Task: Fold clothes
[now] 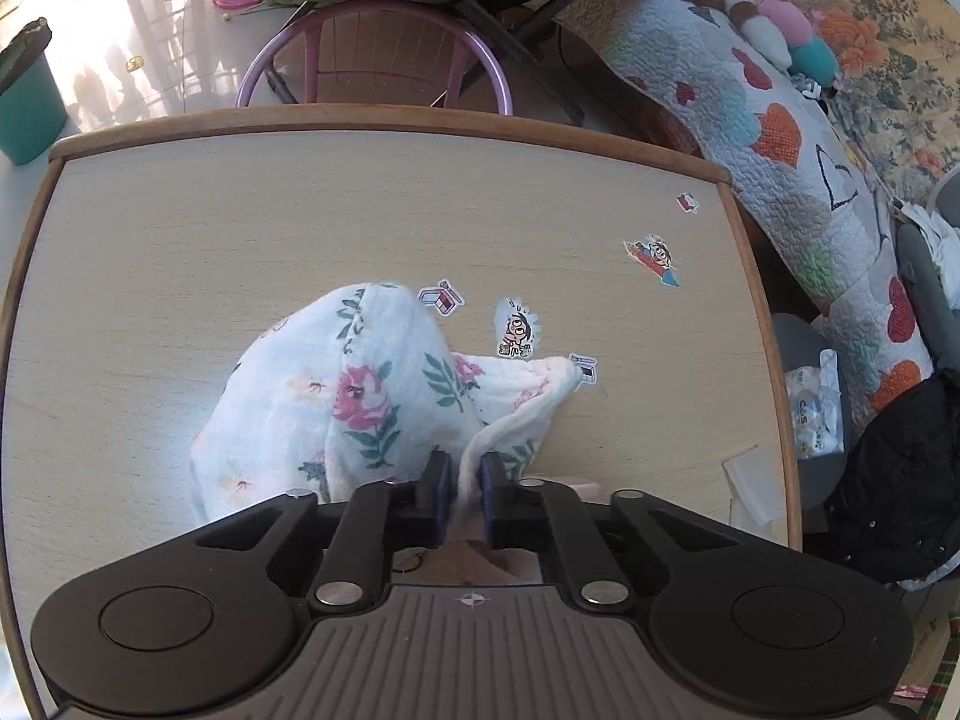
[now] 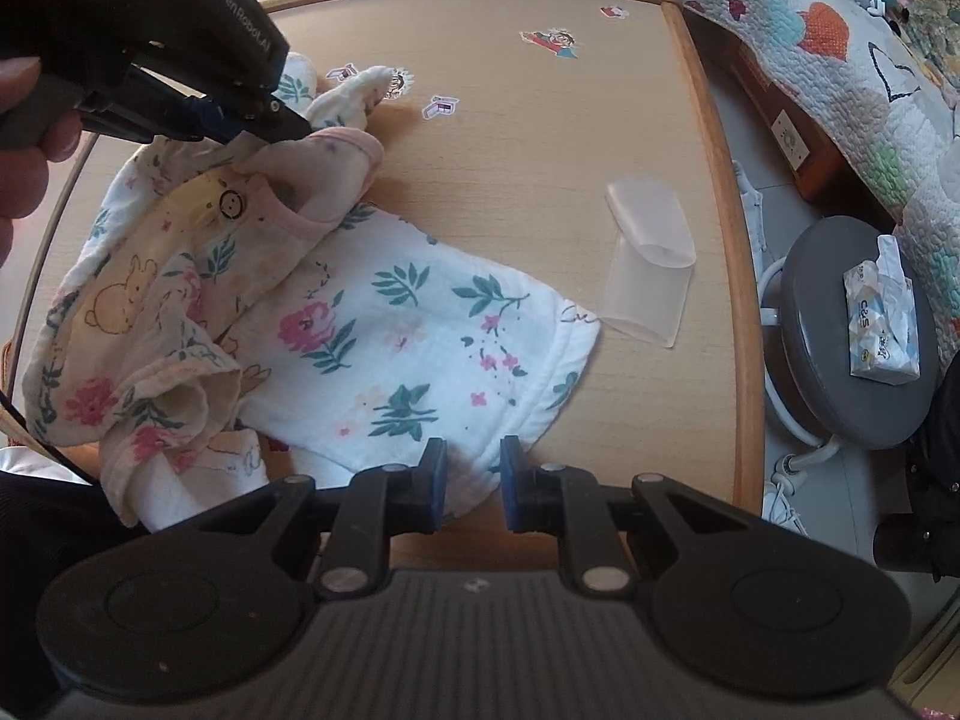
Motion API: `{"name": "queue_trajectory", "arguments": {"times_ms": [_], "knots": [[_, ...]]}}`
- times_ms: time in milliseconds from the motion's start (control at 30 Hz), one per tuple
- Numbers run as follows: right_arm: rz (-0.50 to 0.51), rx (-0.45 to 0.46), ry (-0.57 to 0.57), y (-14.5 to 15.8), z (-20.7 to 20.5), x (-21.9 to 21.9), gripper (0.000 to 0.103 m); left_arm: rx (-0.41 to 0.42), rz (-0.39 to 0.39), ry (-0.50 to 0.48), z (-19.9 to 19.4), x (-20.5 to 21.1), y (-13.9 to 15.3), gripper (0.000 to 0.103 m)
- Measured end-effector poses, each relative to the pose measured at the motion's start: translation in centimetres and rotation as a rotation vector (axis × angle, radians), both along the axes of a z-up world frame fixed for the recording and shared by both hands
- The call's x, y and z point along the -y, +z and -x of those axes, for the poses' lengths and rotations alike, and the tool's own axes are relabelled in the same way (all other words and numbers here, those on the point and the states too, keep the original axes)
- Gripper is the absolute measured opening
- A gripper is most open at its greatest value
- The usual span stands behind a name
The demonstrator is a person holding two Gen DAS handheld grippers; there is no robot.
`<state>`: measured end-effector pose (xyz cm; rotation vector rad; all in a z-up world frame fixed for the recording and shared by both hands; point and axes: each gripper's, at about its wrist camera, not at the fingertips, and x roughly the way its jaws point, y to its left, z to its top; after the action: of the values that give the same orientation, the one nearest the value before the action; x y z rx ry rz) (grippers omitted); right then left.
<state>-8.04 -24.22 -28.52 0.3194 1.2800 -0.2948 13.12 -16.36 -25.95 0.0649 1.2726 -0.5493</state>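
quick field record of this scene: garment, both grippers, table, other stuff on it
garment: floral baby top, crumpled, partly spread on the table
left gripper: shut on a white edge of the top
right gripper: jaws around the near hem, grip unclear
table: light wood, raised rim, cartoon stickers
other: clear plastic sleeve lying right of the top, apart from it
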Motion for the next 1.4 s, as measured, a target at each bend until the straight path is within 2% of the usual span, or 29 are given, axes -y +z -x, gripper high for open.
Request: {"name": "queue_trajectory", "arguments": {"times_ms": [200, 367, 533, 733, 933, 1400], "knots": [[0.003, 0.005, -0.007, 0.1, 0.2, -0.1, 0.018, 0.013, 0.032, 0.036, -0.3, -1.0, 0.9, 0.004], [-0.001, 0.004, -0.012, 0.2, 0.2, 0.0, 0.018, 0.052, 0.058, 0.060, -0.3, -3.0, 3.1, 0.004], [0.000, -0.007, -0.010, 0.4, 0.1, -0.1, 0.018, 0.117, 0.057, 0.115, -0.4, -6.7, 5.9, 0.004], [0.012, -0.015, -0.009, 0.3, 0.0, -0.2, 0.018, 0.175, 0.030, 0.189, 0.7, -12.0, 7.9, 0.004], [0.019, -0.022, -0.006, 0.3, -0.1, -0.3, 0.018, 0.194, 0.036, 0.273, 2.4, -17.0, 8.2, 0.004], [0.037, -0.035, 0.001, 0.3, -0.3, -0.2, 0.019, 0.229, -0.016, 0.410, 4.8, -24.4, 7.8, 0.004]]}}
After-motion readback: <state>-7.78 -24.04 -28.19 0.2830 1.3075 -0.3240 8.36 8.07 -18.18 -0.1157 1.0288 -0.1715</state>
